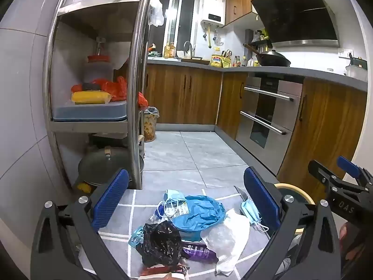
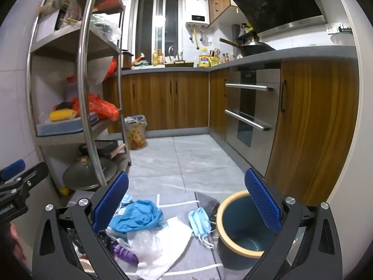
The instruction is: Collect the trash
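Kitchen floor: trash pile lies beside the empty bin; left gripper and right gripper gape wide, holding nothing; collection not yet begun.

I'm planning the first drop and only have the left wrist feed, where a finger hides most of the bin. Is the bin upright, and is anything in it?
Observer: In the right wrist view the bin stands upright on the mat, and the part of its inside that shows holds no trash.
Operator: What lies closest to it?
Observer: A blue face mask lies just left of it, with its ear loops reaching the bin's base.
Operator: Is the right hand-held gripper carrying anything?
Observer: No. The right hand-held gripper is open with nothing between its fingers.
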